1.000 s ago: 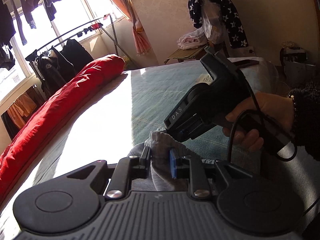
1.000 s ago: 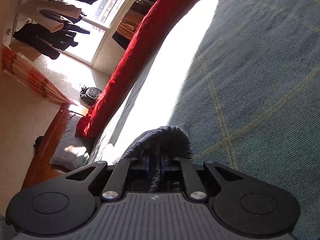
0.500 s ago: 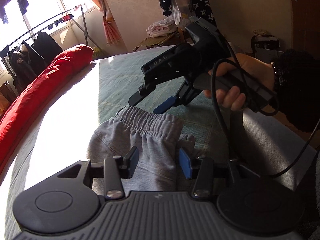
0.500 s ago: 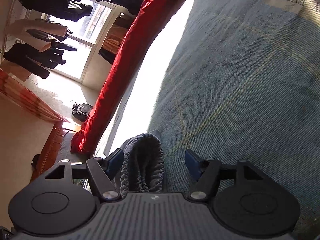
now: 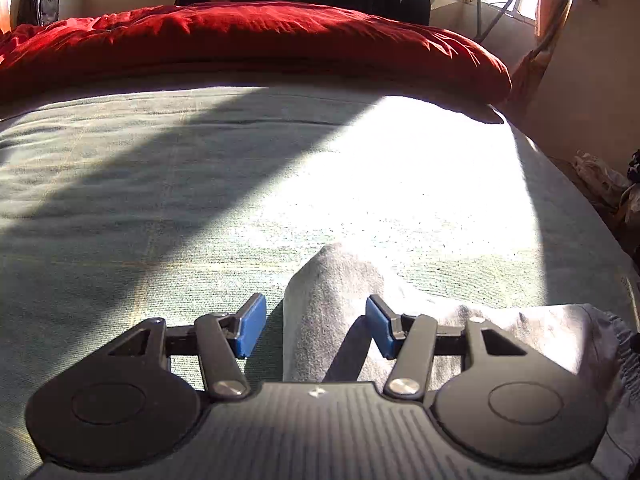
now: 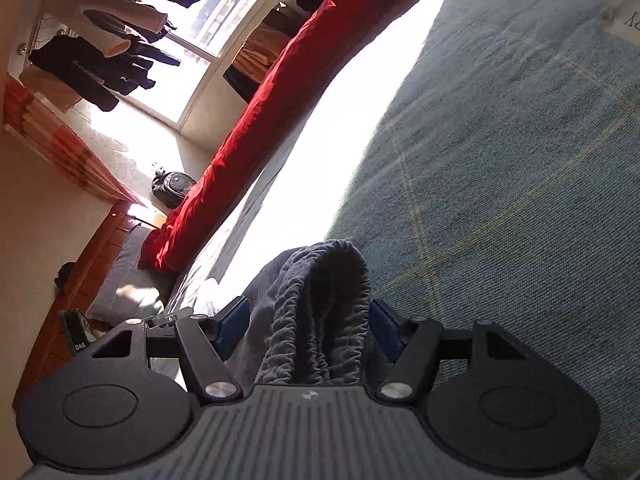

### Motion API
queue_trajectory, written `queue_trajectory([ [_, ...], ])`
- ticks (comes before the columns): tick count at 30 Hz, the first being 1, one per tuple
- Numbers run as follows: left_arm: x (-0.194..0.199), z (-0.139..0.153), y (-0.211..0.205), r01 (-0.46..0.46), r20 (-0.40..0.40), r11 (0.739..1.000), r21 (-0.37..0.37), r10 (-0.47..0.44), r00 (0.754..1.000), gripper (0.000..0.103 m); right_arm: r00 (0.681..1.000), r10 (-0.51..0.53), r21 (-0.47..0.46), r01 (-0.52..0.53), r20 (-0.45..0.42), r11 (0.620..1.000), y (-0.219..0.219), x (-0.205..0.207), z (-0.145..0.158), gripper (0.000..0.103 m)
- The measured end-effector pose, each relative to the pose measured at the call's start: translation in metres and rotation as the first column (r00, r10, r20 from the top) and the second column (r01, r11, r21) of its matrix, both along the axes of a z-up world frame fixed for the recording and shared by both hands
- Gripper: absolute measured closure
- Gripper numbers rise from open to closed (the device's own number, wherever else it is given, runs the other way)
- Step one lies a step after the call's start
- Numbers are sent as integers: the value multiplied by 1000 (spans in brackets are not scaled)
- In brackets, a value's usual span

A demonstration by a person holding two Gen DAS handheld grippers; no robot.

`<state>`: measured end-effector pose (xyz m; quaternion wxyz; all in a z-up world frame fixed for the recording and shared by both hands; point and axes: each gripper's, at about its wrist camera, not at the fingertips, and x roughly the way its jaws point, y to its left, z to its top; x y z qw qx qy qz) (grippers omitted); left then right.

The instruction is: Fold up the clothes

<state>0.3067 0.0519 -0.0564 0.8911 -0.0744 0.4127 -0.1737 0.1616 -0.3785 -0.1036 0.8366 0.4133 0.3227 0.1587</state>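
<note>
Sweatpants, released since earlier, lie between both opened tools; left tool apparently still widening.

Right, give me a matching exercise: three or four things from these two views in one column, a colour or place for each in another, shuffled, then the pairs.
Things:
1. duvet
2. sweatpants
3. backpack
4. bedsheet

Descriptions:
A. grey, between the tool pads
B. black, on the floor
C. red, along the bed's far side
D. blue-green, spread flat

Pairs: 1-C, 2-A, 3-B, 4-D
</note>
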Motion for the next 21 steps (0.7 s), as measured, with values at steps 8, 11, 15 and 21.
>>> queue_trajectory([
  [8,6,-23,19,-77,-44,986,-146,71,996,95,1000,-5,-38,5,4,999,5,0,5,33],
  [11,3,-15,28,-108,9,987,-117,109,994,100,999,12,-95,-8,37,995,10,0,15,37],
  [15,9,-26,42,-168,-38,981,-92,165,986,100,999,29,-163,-23,35,986,18,10,19,41],
  [21,-22,3,40,-102,64,987,-126,111,992,97,996,-1,-304,29,91,952,28,-3,35,41],
])
